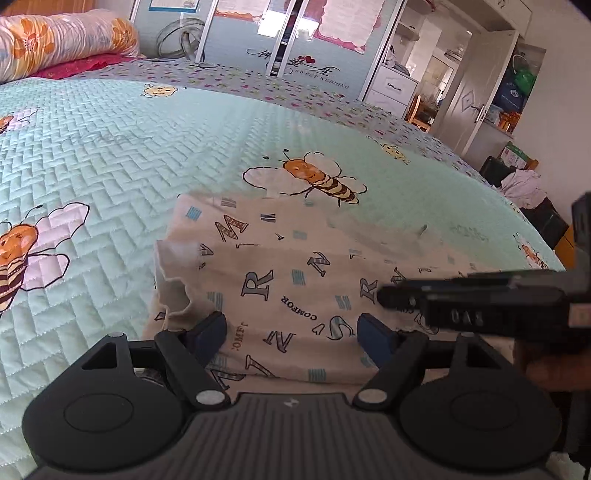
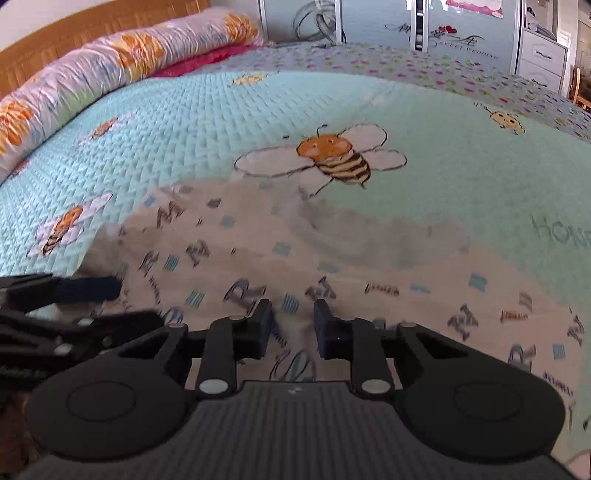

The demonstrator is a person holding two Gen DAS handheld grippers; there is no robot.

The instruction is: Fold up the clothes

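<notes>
A cream garment (image 1: 295, 266) printed with grey letters lies flat on the mint bee-print bedspread (image 1: 110, 155). Its left edge is rumpled. My left gripper (image 1: 291, 332) hovers open over the garment's near edge, nothing between its fingers; it also shows at the left of the right wrist view as the left gripper (image 2: 125, 302). My right gripper (image 2: 294, 325) rests on the garment (image 2: 332, 266) near its front, jaws narrow with a creased ridge of cloth in the gap; the pads do not plainly press on it. From the side, the right gripper (image 1: 384, 295) tip touches the fabric.
A rolled floral quilt (image 2: 110, 66) and a red cloth (image 1: 74, 68) lie at the head of the bed. Beyond the bed stand a wardrobe with sliding doors (image 1: 258, 33), white drawers (image 1: 393, 86) and a door (image 1: 476, 99). A heap of clothes (image 1: 524, 184) sits at the right.
</notes>
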